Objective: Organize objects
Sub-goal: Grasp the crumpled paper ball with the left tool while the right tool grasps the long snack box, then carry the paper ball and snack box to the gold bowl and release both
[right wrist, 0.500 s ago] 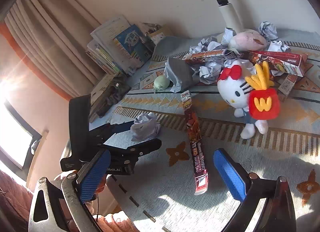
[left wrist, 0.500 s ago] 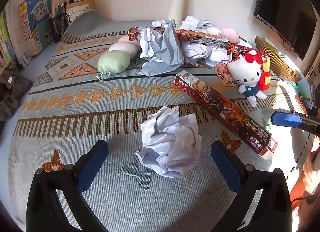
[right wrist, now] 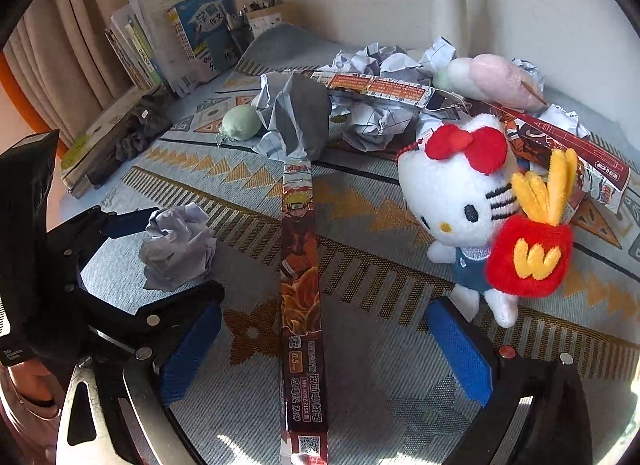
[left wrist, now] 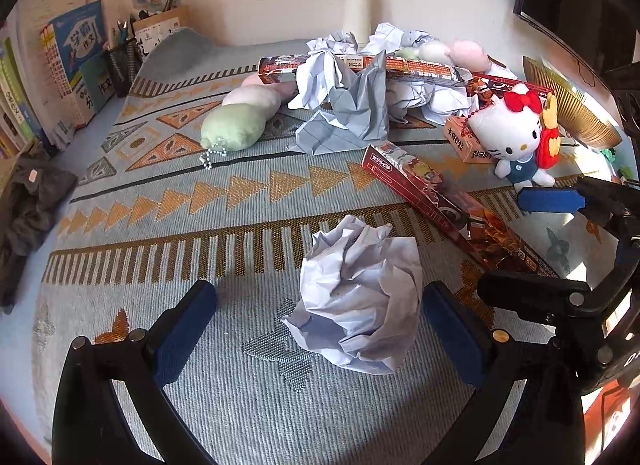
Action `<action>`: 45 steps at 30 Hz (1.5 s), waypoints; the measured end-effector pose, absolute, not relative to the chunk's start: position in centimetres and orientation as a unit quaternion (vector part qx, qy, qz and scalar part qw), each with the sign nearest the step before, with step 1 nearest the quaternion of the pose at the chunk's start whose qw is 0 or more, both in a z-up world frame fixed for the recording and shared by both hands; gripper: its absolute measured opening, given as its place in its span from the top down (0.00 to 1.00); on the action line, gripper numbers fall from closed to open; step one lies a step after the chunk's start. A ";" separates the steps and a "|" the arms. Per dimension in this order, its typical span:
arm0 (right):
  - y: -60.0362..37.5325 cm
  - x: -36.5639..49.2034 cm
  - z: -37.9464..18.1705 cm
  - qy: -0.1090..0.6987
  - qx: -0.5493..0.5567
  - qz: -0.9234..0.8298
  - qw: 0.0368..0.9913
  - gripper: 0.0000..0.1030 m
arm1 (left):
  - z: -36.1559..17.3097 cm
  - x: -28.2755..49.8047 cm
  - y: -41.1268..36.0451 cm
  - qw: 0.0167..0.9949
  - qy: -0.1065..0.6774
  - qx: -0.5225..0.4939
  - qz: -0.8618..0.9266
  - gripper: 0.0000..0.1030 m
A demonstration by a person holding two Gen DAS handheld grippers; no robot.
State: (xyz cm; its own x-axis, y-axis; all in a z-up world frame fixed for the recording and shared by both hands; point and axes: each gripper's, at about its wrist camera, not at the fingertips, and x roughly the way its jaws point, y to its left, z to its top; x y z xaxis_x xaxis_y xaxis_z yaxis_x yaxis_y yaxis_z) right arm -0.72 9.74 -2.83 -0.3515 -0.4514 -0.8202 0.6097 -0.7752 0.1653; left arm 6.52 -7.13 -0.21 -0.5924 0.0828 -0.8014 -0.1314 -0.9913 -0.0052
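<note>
Two grippers, both spread wide, both empty.

Nearest in the left wrist view: left gripper (left wrist: 320,329), blue-padded fingers (left wrist: 184,331) parted to either side of a crumpled ball of pale lilac-white paper (left wrist: 360,297) resting on the woven grey-blue rug with orange triangle bands (left wrist: 160,201). Right pad just beside the ball's right flank, possibly brushing it, hard to tell; left pad well apart. Likely step: picking up this paper ball. Best done by shifting slightly right to centre the ball between the pads, lowering until the pads straddle its widest part, then closing gently, since crumpled paper gives and can squirt out of an off-centre pinch.

Nearest in the right wrist view: right gripper (right wrist: 324,353), also fully parted, grasping nothing, straddling the near end of a long flat red-brown cardboard box printed with an anime figure (right wrist: 300,277). No contact visible between pads and box. Same box just right of the paper ball in the left view, running away to the far left.

Further right: white plush cat toy with red bow and red fries pouch (right wrist: 472,217), standing just beyond the right pad.

Farther still: pale green soft pouch with bead chain (left wrist: 232,129), large creased sheet of grey-blue lined paper (left wrist: 352,117), a second long printed box (left wrist: 360,65) across more crumpled paper, pink plush behind.

Far left: upright stack of books (left wrist: 72,61) against the wall.
</note>
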 end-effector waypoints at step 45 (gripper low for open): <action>10.4 1.2 3.2 0.055 0.474 -0.809 0.345 0.83 | 7.0 7.6 -6.1 0.096 -0.001 -0.387 0.917 0.68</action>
